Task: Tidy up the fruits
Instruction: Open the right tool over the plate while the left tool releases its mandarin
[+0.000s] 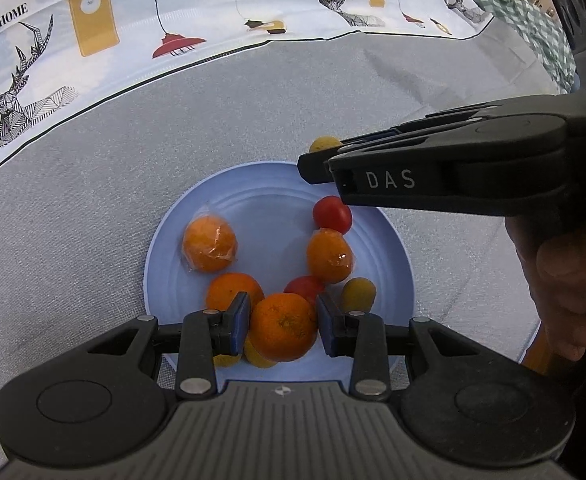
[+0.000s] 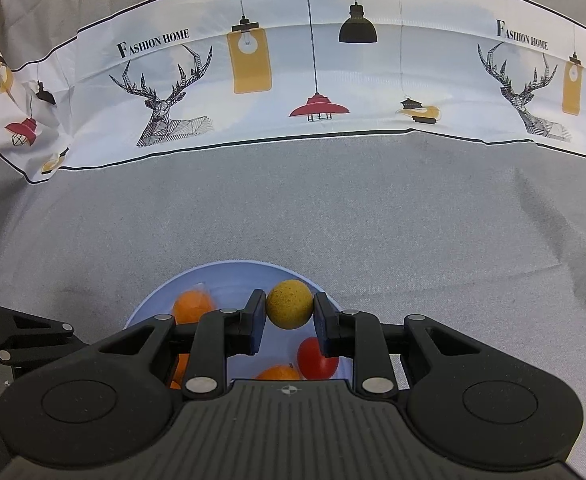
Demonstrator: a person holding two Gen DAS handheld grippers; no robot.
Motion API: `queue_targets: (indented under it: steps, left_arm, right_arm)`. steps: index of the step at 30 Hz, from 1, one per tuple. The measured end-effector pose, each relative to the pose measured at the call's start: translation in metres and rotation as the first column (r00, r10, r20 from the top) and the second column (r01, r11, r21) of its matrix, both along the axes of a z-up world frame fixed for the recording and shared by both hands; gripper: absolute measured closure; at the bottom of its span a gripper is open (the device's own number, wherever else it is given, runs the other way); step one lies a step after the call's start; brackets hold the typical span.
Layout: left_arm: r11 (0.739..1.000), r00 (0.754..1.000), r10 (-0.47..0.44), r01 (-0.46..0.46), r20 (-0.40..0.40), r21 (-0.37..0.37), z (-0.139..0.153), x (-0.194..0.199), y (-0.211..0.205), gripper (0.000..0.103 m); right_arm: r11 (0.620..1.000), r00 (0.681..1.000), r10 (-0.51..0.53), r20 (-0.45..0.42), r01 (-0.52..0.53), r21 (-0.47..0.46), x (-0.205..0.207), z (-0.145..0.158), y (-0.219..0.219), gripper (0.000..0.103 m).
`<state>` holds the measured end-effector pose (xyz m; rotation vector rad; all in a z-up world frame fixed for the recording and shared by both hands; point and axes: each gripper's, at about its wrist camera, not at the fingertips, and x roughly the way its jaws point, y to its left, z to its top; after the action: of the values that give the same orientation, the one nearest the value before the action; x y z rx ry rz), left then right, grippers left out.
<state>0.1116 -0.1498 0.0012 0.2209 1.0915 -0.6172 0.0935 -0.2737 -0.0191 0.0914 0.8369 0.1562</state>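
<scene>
We hold a black two-finger gripper in each hand above a round pale-blue plate (image 1: 161, 248) on a grey tablecloth (image 1: 93, 208). Our left gripper (image 1: 283, 320) has its blue-padded fingers narrowed around a large bare orange (image 1: 284, 326) at the plate's near edge; whether it is lifted we cannot tell. Our right gripper (image 2: 289, 312) clasps a small round yellow speckled fruit (image 2: 289, 304) over the plate's far right side. Also on the plate lie two plastic-wrapped oranges (image 1: 209, 245), another bare orange (image 1: 229, 290), two red tomatoes (image 1: 332, 214) and a yellow-green fruit (image 1: 358, 294). A deer-and-lamp printed cloth (image 2: 293, 80) runs along the far side.
</scene>
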Motion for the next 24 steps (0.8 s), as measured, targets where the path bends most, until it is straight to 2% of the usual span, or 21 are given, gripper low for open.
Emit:
queue_targets:
  steps: [8,13,20,24]
  left_arm:
    - [1.0,1.0,0.009,-0.009,0.0,-0.007,0.0,-0.001,0.002,0.061]
    - [1.0,1.0,0.015,-0.015,0.002,-0.01,0.002,-0.001,0.003,0.058]
    - [0.999,0.999,0.032,-0.032,0.021,-0.014,0.007,-0.001,0.008,0.058]
    - [0.995,0.993,0.094,-0.092,0.066,-0.038,0.016,0.001,0.02,0.057]
  right_arm:
    - [1.0,1.0,0.014,-0.012,-0.014,-0.006,0.0,-0.001,0.003,0.076]
    - [1.0,1.0,0.021,-0.015,-0.021,-0.015,0.0,-0.002,0.006,0.062]
    - [1.0,1.0,0.01,-0.009,-0.011,-0.017,0.002,0.0,0.005,0.061]
    - [1.0,1.0,-0.001,0.015,0.001,-0.008,0.001,0.006,0.005,0.061]
